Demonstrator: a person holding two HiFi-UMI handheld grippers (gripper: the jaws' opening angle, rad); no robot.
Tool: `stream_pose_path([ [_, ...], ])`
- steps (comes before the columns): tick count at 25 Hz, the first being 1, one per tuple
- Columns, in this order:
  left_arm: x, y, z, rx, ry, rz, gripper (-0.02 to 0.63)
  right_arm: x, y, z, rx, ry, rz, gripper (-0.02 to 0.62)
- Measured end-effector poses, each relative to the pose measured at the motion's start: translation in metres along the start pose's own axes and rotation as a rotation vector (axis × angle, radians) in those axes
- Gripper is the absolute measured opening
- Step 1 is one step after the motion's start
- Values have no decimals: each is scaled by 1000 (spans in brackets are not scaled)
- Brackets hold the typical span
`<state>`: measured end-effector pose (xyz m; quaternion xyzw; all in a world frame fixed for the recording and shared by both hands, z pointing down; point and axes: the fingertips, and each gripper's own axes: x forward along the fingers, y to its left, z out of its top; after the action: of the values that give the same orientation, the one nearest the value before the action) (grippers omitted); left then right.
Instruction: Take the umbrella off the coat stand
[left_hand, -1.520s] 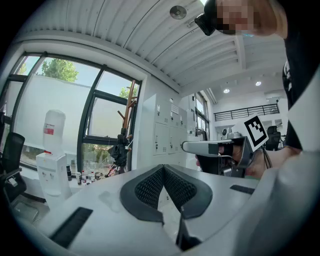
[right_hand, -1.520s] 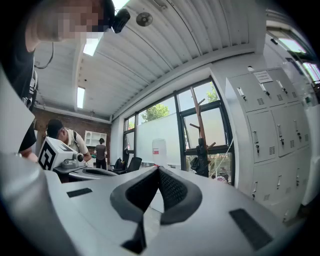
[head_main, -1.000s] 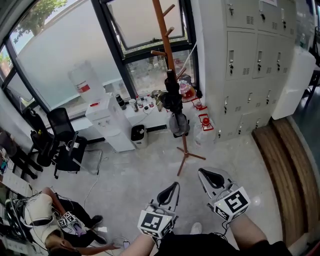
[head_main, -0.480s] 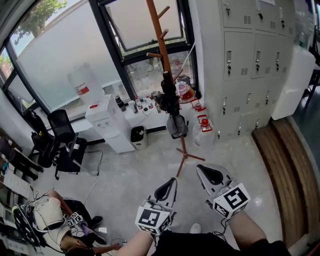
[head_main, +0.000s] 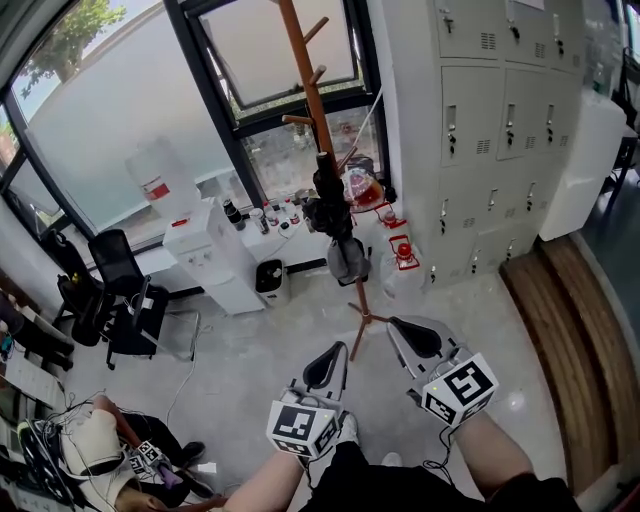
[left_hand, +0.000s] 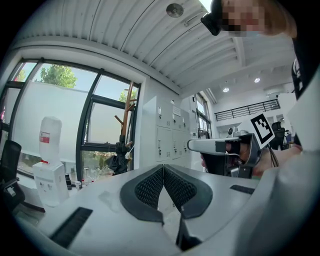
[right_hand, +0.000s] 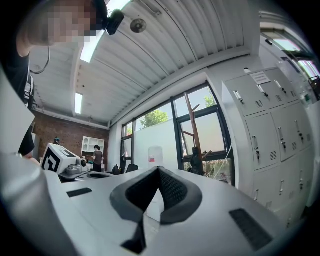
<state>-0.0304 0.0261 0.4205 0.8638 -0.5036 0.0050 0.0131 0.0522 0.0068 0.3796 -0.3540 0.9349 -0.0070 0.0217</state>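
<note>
At the left, a white water dispenser (head_main: 205, 250) stands on the floor by the window. My left claw (head_main: 335, 350) is closed, its ribbed pads together with nothing between them. Past it, well apart from both claws, a tall brown wooden coat stand (head_main: 305, 90) rises from the floor in front of the window. The black folded umbrella (head_main: 328, 195) hangs about halfway up its pole. My right claw (head_main: 400, 325) is closed and empty too. Grey metal lockers (head_main: 500, 120) fill the right. I judge this to be the approach. Next I must get closer, open a claw, grip the umbrella and lift it clear of its peg.
</note>
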Motion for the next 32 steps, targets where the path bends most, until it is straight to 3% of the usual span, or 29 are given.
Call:
stream_pose_path([
  [32,182,185,20,8,-38,-90,14,206,-116,-1,16,46,-127,54],
])
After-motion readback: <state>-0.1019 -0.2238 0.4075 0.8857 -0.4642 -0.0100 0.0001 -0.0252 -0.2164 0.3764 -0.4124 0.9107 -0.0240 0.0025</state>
